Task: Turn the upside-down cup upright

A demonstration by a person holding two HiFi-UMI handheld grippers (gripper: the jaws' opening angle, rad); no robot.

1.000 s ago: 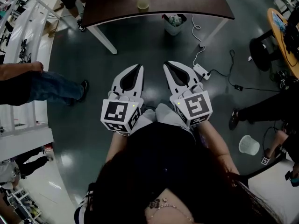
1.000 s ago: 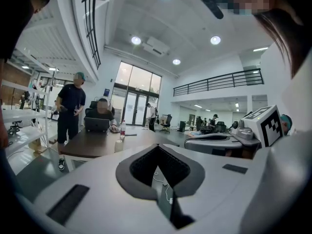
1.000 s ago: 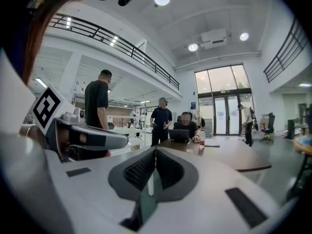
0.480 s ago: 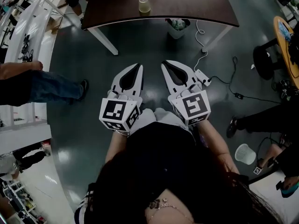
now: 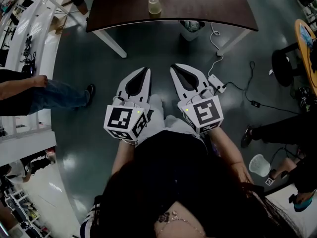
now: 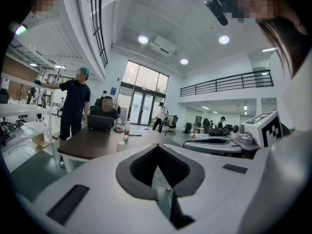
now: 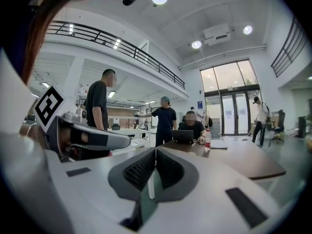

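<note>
- Both shut tight, empty: left gripper and right gripper, tips together, nothing between pads.
- Held side by side near the body, aimed at table; probably carry posture for the approach, well apart from the target.
- Cup near table's front edge, untouched.
- Too small to confirm which end is up.
- Table's far side cut off at frame top; cup not visible in right gripper view.

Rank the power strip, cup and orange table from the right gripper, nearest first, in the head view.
1. Power strip, on the floor beside the right gripper.
2. Cup, on the dark table ahead.
3. Orange table, far right.
</note>
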